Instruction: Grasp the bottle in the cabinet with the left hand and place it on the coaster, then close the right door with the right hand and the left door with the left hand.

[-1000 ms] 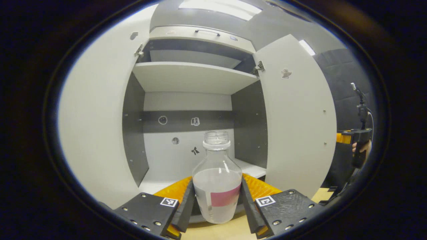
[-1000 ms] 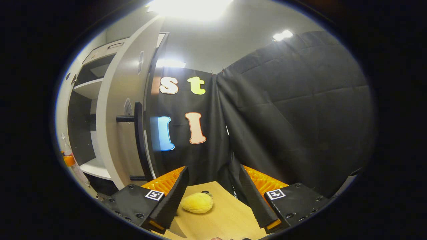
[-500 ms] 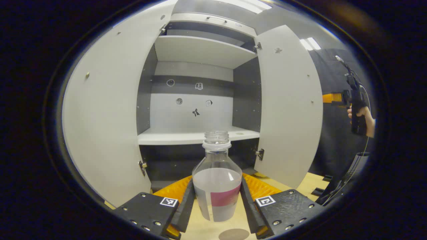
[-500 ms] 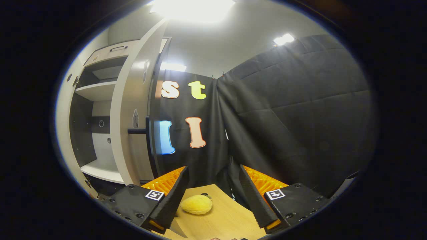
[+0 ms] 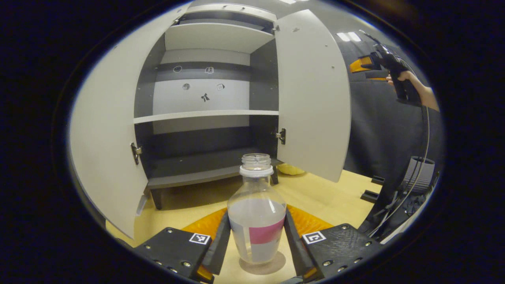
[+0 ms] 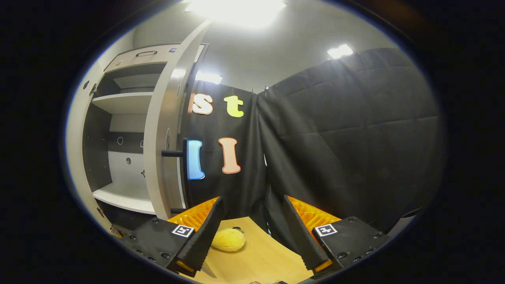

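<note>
In the left gripper view, the bottle is gripped between both fingers of the left gripper, one pressed on each side of its lower body. The bottle is held upright, uncapped and about half full, and its base is seen over the round brown coaster; whether it touches cannot be told. Bare worktop is left open between the bottle and the cabinet beyond. Both doors are swung wide: the left door reaches out on one side, the right door on the other, its lower edge hanging over the worktop. A yellow toy is seen just beyond that edge, beside the cabinet's foot. Farther off, past the right door, the right gripper is held high in a hand, well apart from the door. In the right gripper view, the fingers of the right gripper are spread with nothing between them, above the worktop and the yellow toy. The right door is seen nearly edge-on beyond, its dark handle standing out from the face.
</note>
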### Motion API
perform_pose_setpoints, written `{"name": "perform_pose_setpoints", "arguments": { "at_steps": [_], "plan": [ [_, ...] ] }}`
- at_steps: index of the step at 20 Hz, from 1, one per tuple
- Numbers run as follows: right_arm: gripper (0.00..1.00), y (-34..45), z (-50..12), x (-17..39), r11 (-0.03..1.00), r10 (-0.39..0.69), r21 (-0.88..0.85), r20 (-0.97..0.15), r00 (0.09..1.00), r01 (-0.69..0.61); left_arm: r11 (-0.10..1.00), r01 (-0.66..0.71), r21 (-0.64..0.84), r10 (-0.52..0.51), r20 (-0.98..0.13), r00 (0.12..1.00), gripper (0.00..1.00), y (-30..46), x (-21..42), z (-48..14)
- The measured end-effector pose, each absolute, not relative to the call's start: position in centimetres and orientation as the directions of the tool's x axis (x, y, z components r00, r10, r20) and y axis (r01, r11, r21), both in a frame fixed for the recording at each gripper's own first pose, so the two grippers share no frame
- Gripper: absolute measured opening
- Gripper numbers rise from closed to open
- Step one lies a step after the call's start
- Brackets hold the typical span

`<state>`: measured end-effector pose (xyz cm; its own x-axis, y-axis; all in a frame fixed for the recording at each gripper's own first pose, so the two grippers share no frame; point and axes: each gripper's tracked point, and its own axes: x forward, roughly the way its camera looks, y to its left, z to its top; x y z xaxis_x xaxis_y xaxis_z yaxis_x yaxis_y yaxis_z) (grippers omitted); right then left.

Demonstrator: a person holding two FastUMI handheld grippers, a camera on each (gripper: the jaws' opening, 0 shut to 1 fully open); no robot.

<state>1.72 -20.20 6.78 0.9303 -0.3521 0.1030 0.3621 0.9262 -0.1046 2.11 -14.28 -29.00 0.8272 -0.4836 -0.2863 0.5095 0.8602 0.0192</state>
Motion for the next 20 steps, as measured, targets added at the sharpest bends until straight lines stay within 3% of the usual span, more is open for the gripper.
{"name": "perform_pose_setpoints", "arguments": {
  "at_steps": [1, 2, 8, 9, 11, 13, 14, 17, 19, 20],
  "plan": [
    [0.92, -20.1, 6.6, 1.6, 0.927, -0.354, -0.098, 0.091, 0.931, 0.362, 0.859, 0.511, 0.015, -0.485, -0.294, 0.823, 0.69, -14.4, 2.2, -30.0],
    [0.95, -20.1, 6.6, 1.4, 0.927, -0.354, -0.100, 0.085, 0.931, 0.362, 0.861, 0.509, 0.003, -0.484, -0.300, 0.822, 0.69, -14.5, 2.4, -31.0],
    [0.95, -19.8, 6.3, 1.7, 0.920, -0.351, -0.168, 0.056, 0.935, 0.355, 0.858, 0.513, -0.010, -0.489, -0.321, 0.811, 0.70, -15.1, 1.7, -34.9],
    [0.92, -19.6, 6.2, 1.8, 0.919, -0.350, -0.174, 0.053, 0.935, 0.353, 0.855, 0.519, 0.001, -0.493, -0.311, 0.812, 0.71, -15.2, 1.5, -34.8],
    [0.96, -19.6, 5.6, 2.1, 0.923, -0.348, -0.159, 0.038, 0.937, 0.350, 0.848, 0.530, 0.020, -0.497, -0.320, 0.807, 0.71, -15.3, 1.2, -34.8],
    [0.98, -19.7, 5.1, 2.2, 0.929, -0.351, -0.115, 0.021, 0.936, 0.351, 0.844, 0.536, 0.032, -0.499, -0.322, 0.805, 0.65, -15.2, 0.9, -34.5],
    [0.96, -19.9, 4.9, 2.1, 0.929, -0.356, -0.100, 0.018, 0.934, 0.356, 0.843, 0.536, 0.032, -0.498, -0.330, 0.802, 0.71, -15.0, 0.7, -34.7],
    [0.96, -20.3, 4.6, 2.2, 0.926, -0.365, -0.094, 0.010, 0.931, 0.365, 0.847, 0.530, 0.030, -0.486, -0.359, 0.797, 0.72, -14.4, 0.4, -35.2],
    [0.98, -20.3, 4.5, 2.2, 0.925, -0.368, -0.095, 0.011, 0.930, 0.367, 0.855, 0.517, 0.034, -0.473, -0.355, 0.806, 0.97, -13.9, 0.6, -34.4],
    [0.96, -20.3, 4.4, 2.2, 0.925, -0.369, -0.094, 0.013, 0.929, 0.368, 0.857, 0.515, 0.029, -0.475, -0.346, 0.809, 1.00, -13.9, 0.8, -33.9]
  ]
}}
